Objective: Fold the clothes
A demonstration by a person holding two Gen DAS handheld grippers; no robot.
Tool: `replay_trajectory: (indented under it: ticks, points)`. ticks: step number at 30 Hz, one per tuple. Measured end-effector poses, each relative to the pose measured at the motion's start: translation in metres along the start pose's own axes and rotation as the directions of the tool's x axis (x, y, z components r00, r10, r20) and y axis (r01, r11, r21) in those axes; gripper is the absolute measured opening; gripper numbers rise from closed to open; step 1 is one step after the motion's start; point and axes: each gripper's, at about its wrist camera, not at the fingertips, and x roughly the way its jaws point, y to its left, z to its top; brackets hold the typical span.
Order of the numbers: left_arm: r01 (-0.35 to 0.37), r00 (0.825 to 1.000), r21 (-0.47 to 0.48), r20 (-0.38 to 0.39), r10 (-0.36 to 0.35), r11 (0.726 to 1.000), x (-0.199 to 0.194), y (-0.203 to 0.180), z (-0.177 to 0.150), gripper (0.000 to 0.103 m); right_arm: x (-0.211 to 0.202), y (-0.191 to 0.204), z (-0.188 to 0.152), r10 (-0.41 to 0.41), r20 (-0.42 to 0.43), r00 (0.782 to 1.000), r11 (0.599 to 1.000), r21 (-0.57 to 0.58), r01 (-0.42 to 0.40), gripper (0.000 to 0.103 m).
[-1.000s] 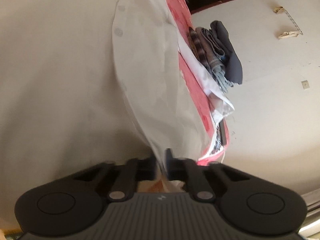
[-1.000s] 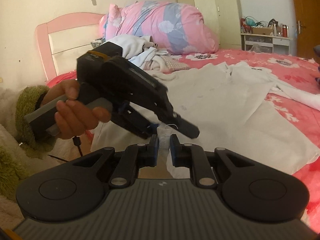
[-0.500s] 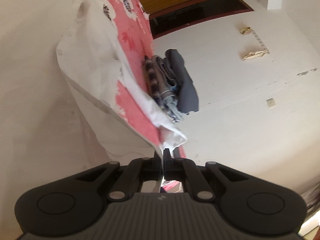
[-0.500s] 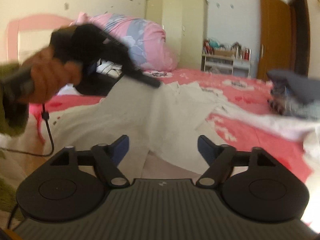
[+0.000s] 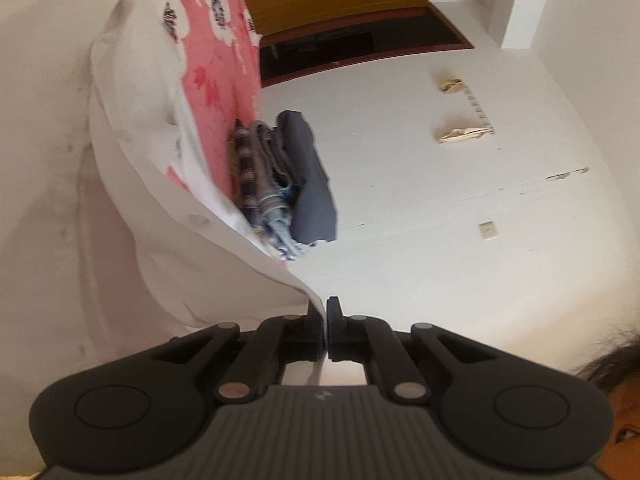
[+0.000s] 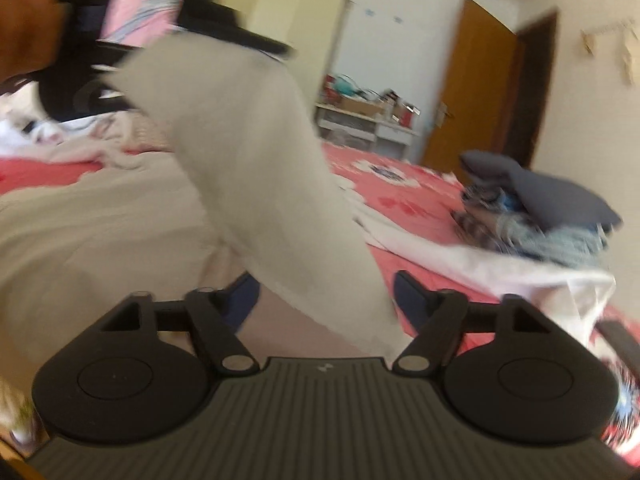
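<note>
Between left gripper fingers: white shirt edge.

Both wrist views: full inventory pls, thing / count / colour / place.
white shirt: 1, white, spread on the bed, one edge lifted and pinched in the left gripper
bedsheet: 1, red with white flowers, covering the bed
folded clothes pile: 1 stack, dark grey on top, plaid and blue below, on the bed beyond the shirt
loose clothes heap: 1, whitish, far end of the bed, blurred
wardrobe: 1, pale yellow, against the far wall
side table: 1, white, cluttered top, beside the door
door: 1, brown wood, far wall
left gripper: black, shut on the shirt edge
right gripper: black, open, shirt flap hanging in front of it
</note>
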Motion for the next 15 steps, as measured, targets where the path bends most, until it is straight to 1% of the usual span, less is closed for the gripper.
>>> replay_trajectory:
  ticks: [4,8,10,11,12,15]
  points:
    - [0.047,0.999,-0.007,0.009,-0.047,0.999,0.004,-0.003,0.004,0.003,0.009,-0.021,-0.004,-0.049,-0.037,0.998,0.995,0.09,0.052,0.052]
    - [0.062,0.998,-0.007,0.007,-0.062,0.998,0.006,-0.004,0.007,0.003,0.013,-0.039,-0.009,-0.098,-0.054,0.994,0.98,0.17,0.105,0.036]
    - [0.067,0.998,-0.01,0.003,-0.067,0.998,0.009,-0.003,0.008,0.003,0.013,-0.051,-0.013,-0.125,-0.057,0.99,0.965,0.224,0.135,0.029]
    - [0.067,0.998,-0.015,-0.004,-0.067,0.998,0.012,-0.002,0.008,0.003,0.012,-0.057,-0.015,-0.136,-0.059,0.989,0.957,0.251,0.147,0.023]
    - [0.066,0.998,-0.019,-0.01,-0.066,0.998,0.014,-0.001,0.007,0.003,0.012,-0.063,-0.017,-0.147,-0.061,0.987,0.948,0.277,0.158,0.019]
    - [0.06,0.997,-0.034,-0.04,-0.061,0.998,0.02,0.004,0.003,0.003,0.016,-0.085,-0.025,-0.154,-0.077,0.985,0.916,0.362,0.172,0.013]
